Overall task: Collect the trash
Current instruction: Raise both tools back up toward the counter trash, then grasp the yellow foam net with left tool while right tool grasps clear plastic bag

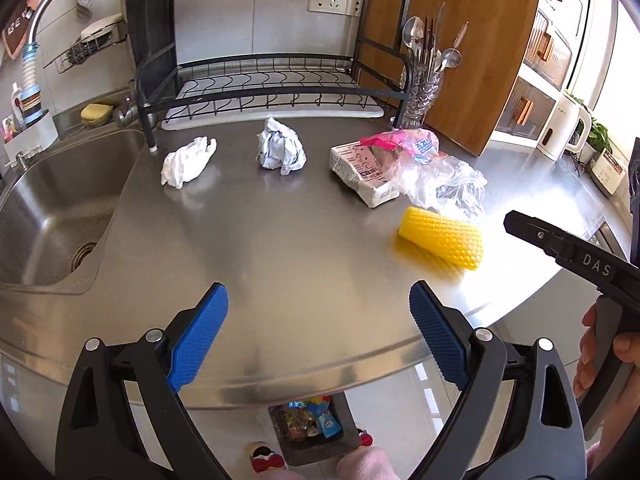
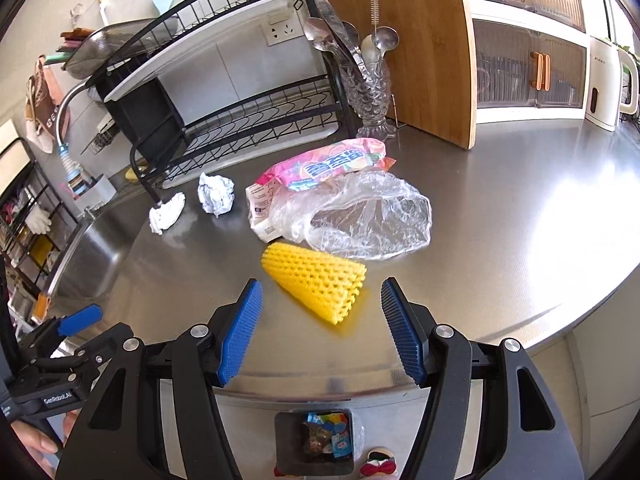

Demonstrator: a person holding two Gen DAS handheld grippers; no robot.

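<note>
Trash lies on the steel counter (image 1: 280,240): a white tissue wad (image 1: 188,162) (image 2: 166,213), a crumpled paper ball (image 1: 280,148) (image 2: 216,194), a white carton (image 1: 362,170) (image 2: 260,208), a pink wrapper (image 1: 400,140) (image 2: 324,162), a clear plastic bag (image 1: 444,186) (image 2: 360,220) and a yellow foam net (image 1: 442,238) (image 2: 316,280). My left gripper (image 1: 320,312) is open and empty over the counter's front edge. My right gripper (image 2: 322,308) is open and empty, its jaws either side of the foam net's near end, just short of it. A bin (image 1: 312,428) (image 2: 316,440) with wrappers stands on the floor below.
A sink (image 1: 52,216) is at the left. A black dish rack (image 1: 264,80), a glass cutlery holder (image 1: 424,92), a wooden cutting board (image 1: 460,40) and a white kettle (image 1: 564,128) stand along the back. The right gripper's body (image 1: 576,256) shows at the left view's right side.
</note>
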